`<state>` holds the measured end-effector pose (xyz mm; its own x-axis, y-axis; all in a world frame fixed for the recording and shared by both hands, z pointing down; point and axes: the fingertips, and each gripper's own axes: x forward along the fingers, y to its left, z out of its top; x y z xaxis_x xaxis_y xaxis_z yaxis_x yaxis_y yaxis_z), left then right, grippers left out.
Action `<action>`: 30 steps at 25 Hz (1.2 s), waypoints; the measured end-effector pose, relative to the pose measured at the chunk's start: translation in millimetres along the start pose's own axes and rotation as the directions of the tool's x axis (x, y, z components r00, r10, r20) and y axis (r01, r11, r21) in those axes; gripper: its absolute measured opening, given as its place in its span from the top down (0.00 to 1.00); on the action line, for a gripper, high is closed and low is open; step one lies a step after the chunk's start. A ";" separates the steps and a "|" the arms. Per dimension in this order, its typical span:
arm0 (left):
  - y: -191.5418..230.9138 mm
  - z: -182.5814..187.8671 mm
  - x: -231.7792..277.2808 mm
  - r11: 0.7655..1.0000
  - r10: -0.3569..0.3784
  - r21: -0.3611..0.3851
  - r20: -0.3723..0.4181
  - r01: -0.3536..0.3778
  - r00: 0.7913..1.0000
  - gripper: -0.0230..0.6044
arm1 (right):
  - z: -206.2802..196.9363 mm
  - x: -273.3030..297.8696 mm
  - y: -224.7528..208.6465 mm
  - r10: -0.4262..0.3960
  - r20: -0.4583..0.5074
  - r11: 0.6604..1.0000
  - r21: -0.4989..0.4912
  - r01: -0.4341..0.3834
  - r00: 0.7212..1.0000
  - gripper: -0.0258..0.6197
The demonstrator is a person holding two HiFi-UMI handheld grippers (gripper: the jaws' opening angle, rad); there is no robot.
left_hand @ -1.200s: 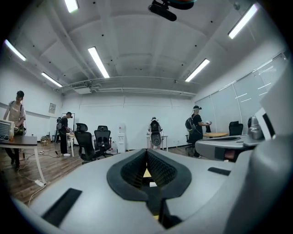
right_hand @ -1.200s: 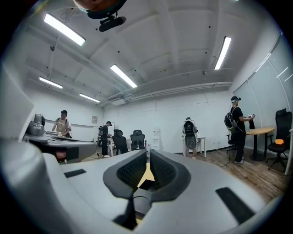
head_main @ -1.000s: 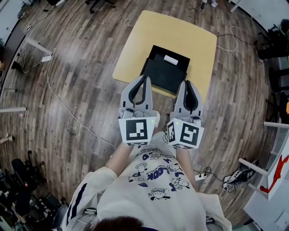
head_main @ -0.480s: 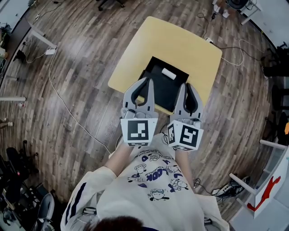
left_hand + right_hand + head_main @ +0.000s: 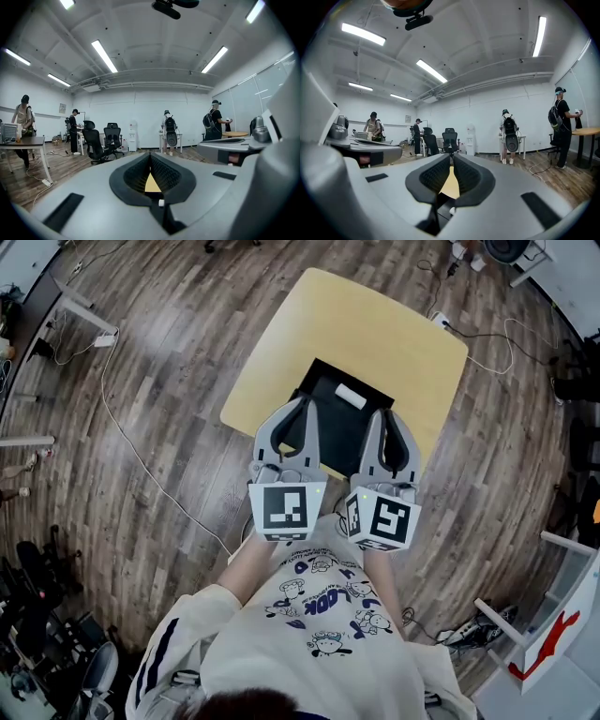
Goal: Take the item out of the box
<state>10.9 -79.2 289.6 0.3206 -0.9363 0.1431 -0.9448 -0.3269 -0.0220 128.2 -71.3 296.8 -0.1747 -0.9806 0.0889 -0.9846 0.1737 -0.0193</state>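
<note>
Holding: nothing. The left gripper (image 5: 150, 157) and the right gripper (image 5: 452, 158) each had their fingers pressed together at the tips, and only a sliver of yellow showed through the gap behind them.
Gripper placement: the two were side by side and pointed about level toward the far side. In the head view their tips overlapped the left and right sides of the box (image 5: 339, 432); whether they touched it could not be told.
Item: a small white oblong item (image 5: 352, 397) lay inside the box toward its far side, apart from both grippers.
Box: it was black and open at the top, and it sat on the near half of the yellow counter (image 5: 375, 324), close to the near edge.
Step in hand: judged to be the approach, since the item was still in the box and ungrasped.
Next move: it would call for spreading one gripper's fingers, tipping them down into the box, and straddling the item across its narrow width. The other gripper could steady the box.
Surroundings: wooden floor (image 5: 169, 362) with loose cables.
</note>
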 end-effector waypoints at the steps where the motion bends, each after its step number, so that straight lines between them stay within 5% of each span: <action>1: 1.5 -0.8 3.6 1.000 -0.001 -0.001 -0.004 0.001 1.000 0.94 | -1.3 3.4 -0.5 -0.002 -0.008 1.000 -0.001 0.002 1.000 0.90; 30: 18.5 -72.2 109.0 0.995 -0.096 -0.051 -0.234 0.087 0.967 0.94 | -83.1 99.2 -21.0 -0.016 -0.285 1.000 -0.022 0.010 0.958 0.89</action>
<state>23.5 -178.0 376.2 0.3853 -0.8443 0.3725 -0.9156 -0.3999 0.0406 131.3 -164.6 388.8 -0.1524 -0.9168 0.3691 -0.9862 0.1653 0.0034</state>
